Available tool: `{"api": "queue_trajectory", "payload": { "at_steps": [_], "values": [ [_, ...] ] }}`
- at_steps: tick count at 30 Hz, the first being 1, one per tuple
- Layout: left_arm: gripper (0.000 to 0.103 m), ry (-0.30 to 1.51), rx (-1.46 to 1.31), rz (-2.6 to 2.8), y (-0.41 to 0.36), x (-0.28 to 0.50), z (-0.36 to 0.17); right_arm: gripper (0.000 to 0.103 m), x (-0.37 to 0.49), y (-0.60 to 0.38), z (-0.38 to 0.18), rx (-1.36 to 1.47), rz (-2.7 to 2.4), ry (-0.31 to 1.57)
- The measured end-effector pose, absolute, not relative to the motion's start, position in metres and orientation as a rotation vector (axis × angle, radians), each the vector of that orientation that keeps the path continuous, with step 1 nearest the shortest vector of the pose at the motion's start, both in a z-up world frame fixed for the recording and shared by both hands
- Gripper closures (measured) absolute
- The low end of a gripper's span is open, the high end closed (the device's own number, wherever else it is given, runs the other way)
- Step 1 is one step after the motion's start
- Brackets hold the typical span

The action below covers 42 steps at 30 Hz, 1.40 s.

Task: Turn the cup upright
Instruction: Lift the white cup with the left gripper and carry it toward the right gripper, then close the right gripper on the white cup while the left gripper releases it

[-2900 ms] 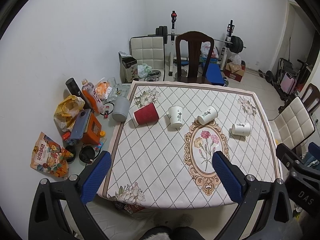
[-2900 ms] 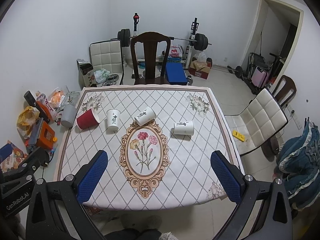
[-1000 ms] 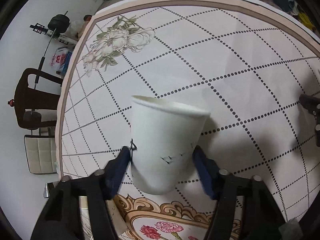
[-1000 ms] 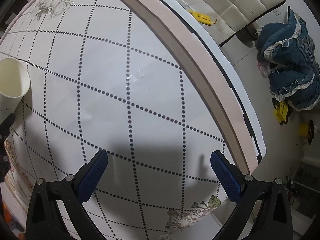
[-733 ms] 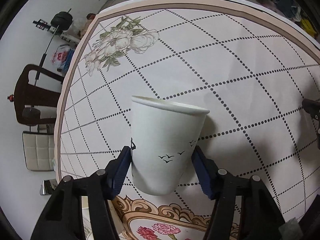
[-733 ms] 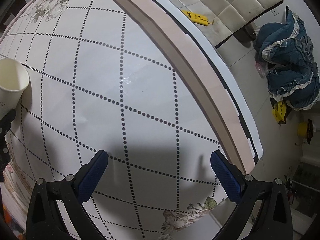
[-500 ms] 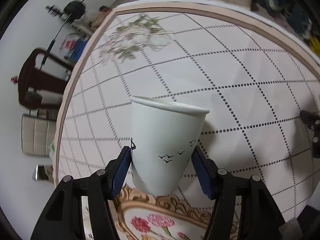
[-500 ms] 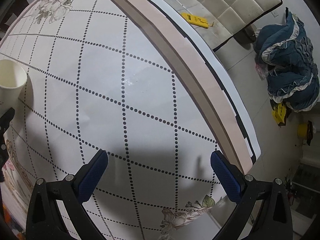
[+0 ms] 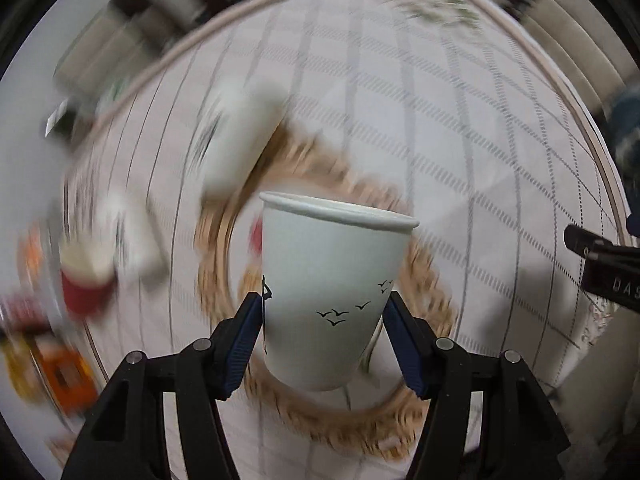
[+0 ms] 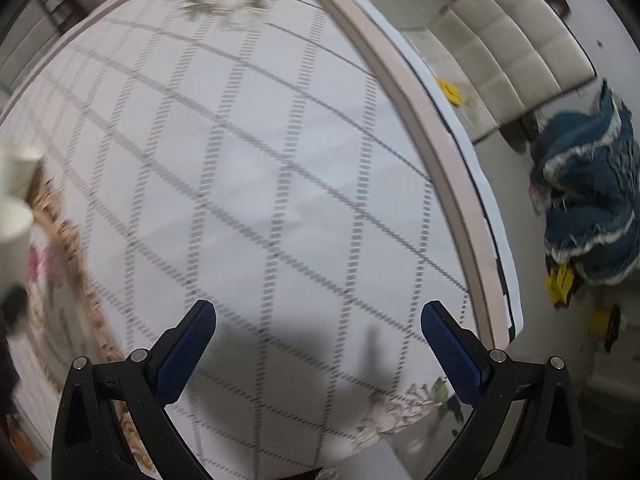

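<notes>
My left gripper point(image 9: 324, 334) is shut on a white paper cup point(image 9: 332, 288) with small black birds printed on it. The cup is held mouth up above the oval flower medallion point(image 9: 420, 280) of the tablecloth. A white cup point(image 9: 236, 136) lies on its side beyond it, another white cup point(image 9: 128, 232) stands further left, and a red cup point(image 9: 86, 284) lies at the far left, all blurred. My right gripper point(image 10: 316, 344) is open and empty above the right part of the table point(image 10: 280, 160). The held cup shows blurred at the left edge of the right wrist view point(image 10: 12, 220).
The table's right edge point(image 10: 452, 184) runs close to my right gripper. A cream padded chair point(image 10: 520, 48) and a blue garment point(image 10: 588, 200) are on the floor side beyond it. Blurred clutter point(image 9: 52, 364) lies off the table's left edge. The right gripper's body point(image 9: 604, 268) shows at right.
My left gripper has swung quickly with the cup, from the table's right corner to over the medallion; the other cups have come into view. My right gripper has shifted slightly and stays open.
</notes>
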<state>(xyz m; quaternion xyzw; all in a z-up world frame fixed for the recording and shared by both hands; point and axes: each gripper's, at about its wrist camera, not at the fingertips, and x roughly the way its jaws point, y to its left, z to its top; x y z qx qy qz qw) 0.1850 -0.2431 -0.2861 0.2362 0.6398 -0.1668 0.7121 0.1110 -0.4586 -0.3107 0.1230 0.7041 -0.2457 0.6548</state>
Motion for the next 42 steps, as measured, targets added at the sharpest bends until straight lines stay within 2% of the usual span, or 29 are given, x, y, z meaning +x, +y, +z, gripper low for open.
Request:
{"api": "queue_trajectory", "payload": {
  "at_steps": [4,9,15,23,25,27,30,42],
  "values": [
    [0.044,1.492,0.373,-0.270,-0.192,0.171,-0.298,0.000,0.116,-0.408,-0.301,0.215,-0.510,1.583],
    [0.044,1.626,0.010,-0.178,-0.131,0.168,-0.326,0.000,0.112,-0.350,-0.303,0.136,-0.457,1.582],
    [0.043,1.687,-0.280,-0.122,-0.097,0.173,-0.360,0.000,0.101,-0.313,-0.315,0.078,-0.453,1.601],
    [0.043,1.664,-0.242,-0.158,-0.097,0.179,-0.361,0.000,0.077,-0.318,-0.326,0.081,-0.503,1.626],
    [0.035,1.675,-0.222,-0.157,-0.107,0.178,-0.360,0.000,0.079,-0.329,-0.328,0.089,-0.516,1.629],
    [0.017,1.675,-0.212,-0.159,-0.116,0.176,-0.362,0.000,0.078,-0.337,-0.329,0.098,-0.526,1.630],
    [0.007,1.668,-0.184,-0.168,-0.123,0.182,-0.363,0.000,0.075,-0.343,-0.330,0.108,-0.534,1.630],
    [0.006,1.625,-0.158,-0.167,-0.120,0.192,-0.344,0.000,0.078,-0.338,-0.327,0.111,-0.529,1.623]
  ]
}}
